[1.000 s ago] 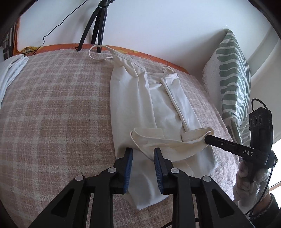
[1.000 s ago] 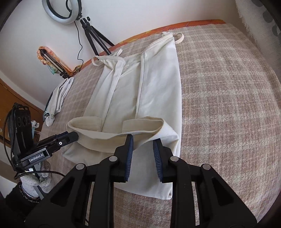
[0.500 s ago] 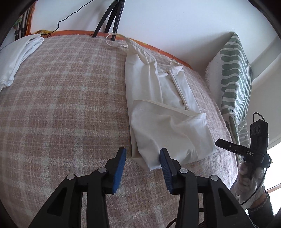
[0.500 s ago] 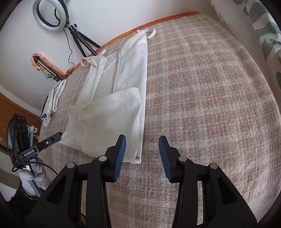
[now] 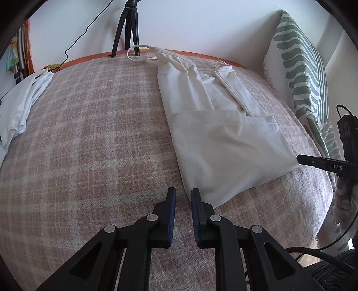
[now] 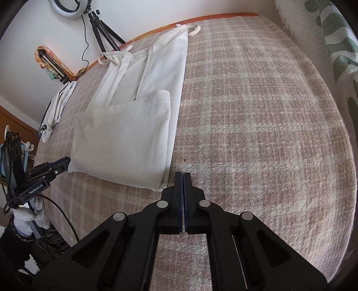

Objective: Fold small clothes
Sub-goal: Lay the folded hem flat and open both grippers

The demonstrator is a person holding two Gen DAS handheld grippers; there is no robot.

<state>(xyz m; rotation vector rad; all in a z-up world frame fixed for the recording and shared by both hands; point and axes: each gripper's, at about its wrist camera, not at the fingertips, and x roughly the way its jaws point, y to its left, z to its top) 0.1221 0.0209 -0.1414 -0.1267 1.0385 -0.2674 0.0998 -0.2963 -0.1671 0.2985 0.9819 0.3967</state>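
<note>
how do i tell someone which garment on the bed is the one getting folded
On the pink checked blanket, look toward the green-patterned pillow. The cream strappy garment lies flat there, hem folded up over its body. The other white cloth is bunched at the opposite edge.

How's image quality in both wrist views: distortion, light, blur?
Left wrist: heavy fisheye bend, dark corner vignette; soft daylight with no harsh shadows, cream garment sharp, window edge on the right blown out. Right wrist: same barrel curve on the plaid blanket; ring light unlit-looking, no glare; the shut right tongs crisp.
</note>
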